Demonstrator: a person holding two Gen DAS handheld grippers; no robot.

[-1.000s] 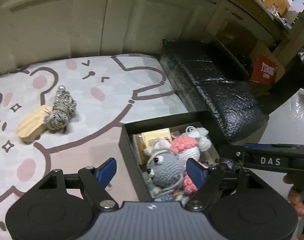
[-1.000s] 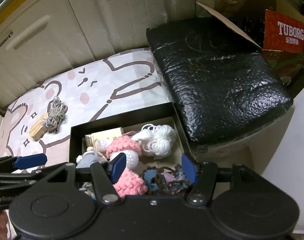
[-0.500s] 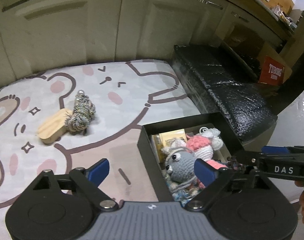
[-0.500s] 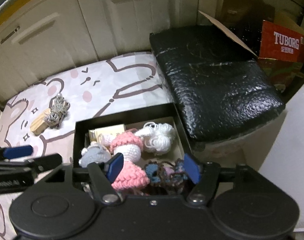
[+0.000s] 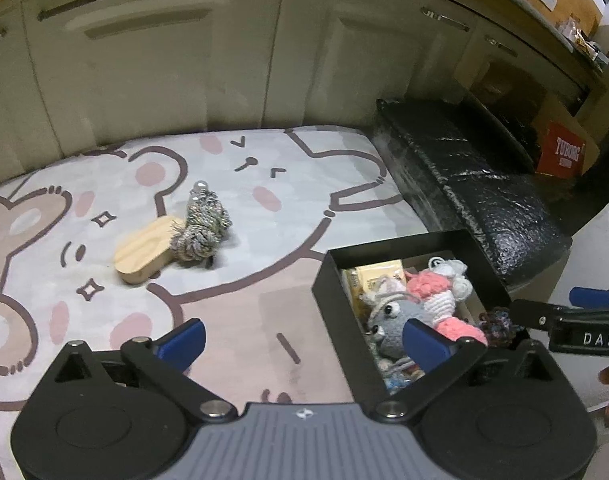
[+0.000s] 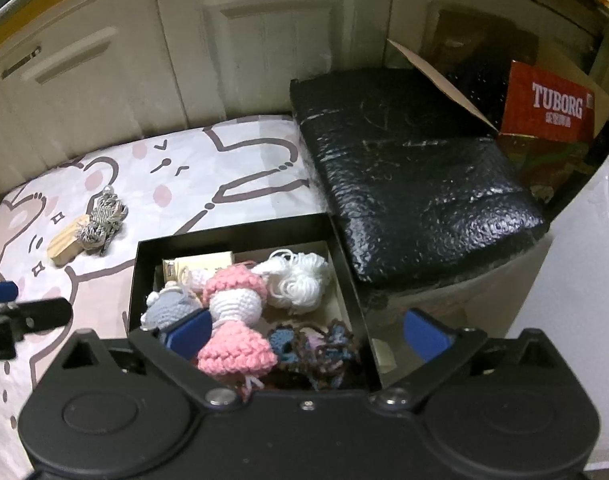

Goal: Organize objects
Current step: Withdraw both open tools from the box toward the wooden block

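A black box (image 5: 328,288) (image 6: 240,236) on the cartoon mat holds crochet toys: a grey mouse (image 5: 392,320), a pink mushroom (image 6: 234,292), white yarn (image 6: 300,280) and a dark blue piece (image 6: 316,344). A grey rope bundle (image 5: 202,228) (image 6: 102,222) leans on a wooden block (image 5: 144,254) (image 6: 66,242) on the mat, left of the box. My left gripper (image 5: 304,340) is open and empty above the mat at the box's left side. My right gripper (image 6: 308,332) is open and empty above the box's near end.
A black wrapped cushion (image 6: 408,168) (image 5: 484,184) lies right of the box. A red Tuborg carton (image 6: 556,104) stands behind it. Cream cabinet doors (image 5: 184,60) back the mat. A white surface (image 6: 584,260) is at far right.
Both grippers have pulled back and up from the box, so more of the mat shows. The left view has shifted left, toward the rope and block. Both stay open.
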